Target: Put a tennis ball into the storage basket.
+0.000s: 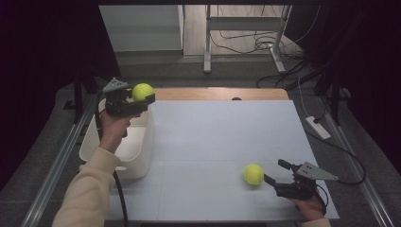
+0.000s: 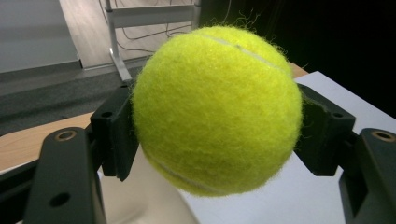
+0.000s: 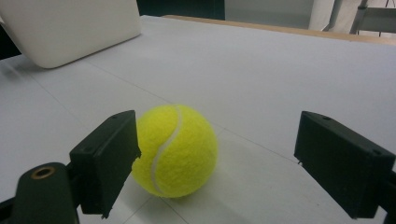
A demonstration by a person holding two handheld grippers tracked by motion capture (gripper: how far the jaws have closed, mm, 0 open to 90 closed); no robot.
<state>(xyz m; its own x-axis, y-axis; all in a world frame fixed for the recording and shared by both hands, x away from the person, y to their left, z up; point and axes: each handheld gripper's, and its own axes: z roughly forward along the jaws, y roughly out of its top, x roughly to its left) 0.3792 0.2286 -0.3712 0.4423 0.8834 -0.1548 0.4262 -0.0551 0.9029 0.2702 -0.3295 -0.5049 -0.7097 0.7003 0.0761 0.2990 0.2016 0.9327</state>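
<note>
1. Held between the left gripper's (image 1: 137, 100) jaws, one tennis ball (image 2: 217, 109) was seen at upper left, above the white bin (image 1: 137, 156).
2. A second tennis ball (image 3: 173, 149) was framed low by the right gripper's (image 3: 217, 163) wide-spread jaws.
3. Both were judged light, springy and felt-covered, best clamped across the middle.

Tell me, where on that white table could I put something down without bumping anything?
The white table top is bare between the white plastic bin at its left edge and the yellow tennis ball lying near the right gripper. It is crowded at the bin, where the left gripper holds another yellow tennis ball.
</note>
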